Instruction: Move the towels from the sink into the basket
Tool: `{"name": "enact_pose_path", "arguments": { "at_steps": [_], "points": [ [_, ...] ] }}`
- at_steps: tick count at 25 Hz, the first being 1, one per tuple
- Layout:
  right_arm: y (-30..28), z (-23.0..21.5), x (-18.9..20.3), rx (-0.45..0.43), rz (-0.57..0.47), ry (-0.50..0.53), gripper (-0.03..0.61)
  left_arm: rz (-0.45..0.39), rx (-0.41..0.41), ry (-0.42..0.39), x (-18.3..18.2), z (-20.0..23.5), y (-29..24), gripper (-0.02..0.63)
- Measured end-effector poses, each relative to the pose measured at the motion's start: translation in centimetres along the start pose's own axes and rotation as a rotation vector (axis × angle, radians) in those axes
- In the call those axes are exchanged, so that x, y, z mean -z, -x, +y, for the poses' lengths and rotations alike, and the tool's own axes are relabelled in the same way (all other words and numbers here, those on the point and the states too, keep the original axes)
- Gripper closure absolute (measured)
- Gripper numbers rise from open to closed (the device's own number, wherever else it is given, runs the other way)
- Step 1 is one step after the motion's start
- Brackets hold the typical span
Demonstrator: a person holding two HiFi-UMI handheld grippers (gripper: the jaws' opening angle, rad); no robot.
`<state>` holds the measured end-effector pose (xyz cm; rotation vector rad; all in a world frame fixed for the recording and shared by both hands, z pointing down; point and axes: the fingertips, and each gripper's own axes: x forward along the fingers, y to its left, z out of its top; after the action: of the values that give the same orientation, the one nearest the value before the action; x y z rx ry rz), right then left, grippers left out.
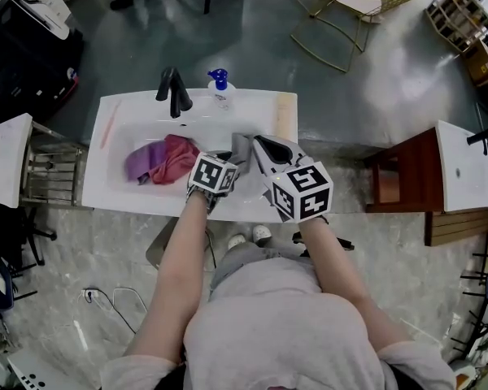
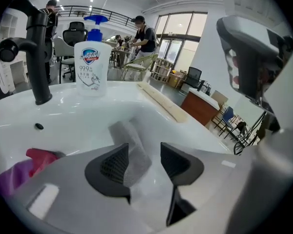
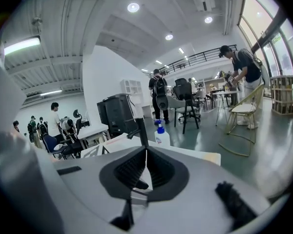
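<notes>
Grey towel lies in the white sink, on its right side. The left gripper points down at it with its fingers apart and the towel between them, so it looks ready to pinch. The fingers do not squeeze it yet. The right gripper is just beside, fingers together, holding nothing. A pink towel and a purple towel sit bunched near the tap. No basket shows.

Head view steeply down, tool views low, close, sharing sink
</notes>
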<state>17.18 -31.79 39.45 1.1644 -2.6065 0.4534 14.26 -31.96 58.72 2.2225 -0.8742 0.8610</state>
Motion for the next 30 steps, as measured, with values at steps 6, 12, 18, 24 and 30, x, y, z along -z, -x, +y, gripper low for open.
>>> {"name": "enact_pose_path", "arguments": {
  "at_steps": [6, 12, 18, 24, 30],
  "points": [
    [0.0, -1.1, 0.3, -0.002, 0.009, -0.016, 0.56, 0.123, -0.052, 0.042, 1.9, 1.4, -2.5, 0.397],
    [-0.1, -2.0, 0.9, -0.002, 0.019, -0.026, 0.56, 0.205, -0.037, 0.052, 3.1, 1.5, -4.5, 0.396],
    [0.0, -3.1, 1.2, 0.004, 0.031, -0.031, 0.56, 0.262, -0.084, 0.071, 3.7, 2.4, -5.5, 0.507],
    [0.5, -3.6, 1.2, 0.007, 0.031, -0.035, 0.56, 0.245, -0.081, 0.107, 3.6, 2.0, -5.5, 0.598],
    [1.2, -3.7, 0.9, 0.006, 0.023, -0.041, 0.56, 0.226, -0.084, 0.128, 3.3, 1.4, -4.6, 0.6]
  ]
}}
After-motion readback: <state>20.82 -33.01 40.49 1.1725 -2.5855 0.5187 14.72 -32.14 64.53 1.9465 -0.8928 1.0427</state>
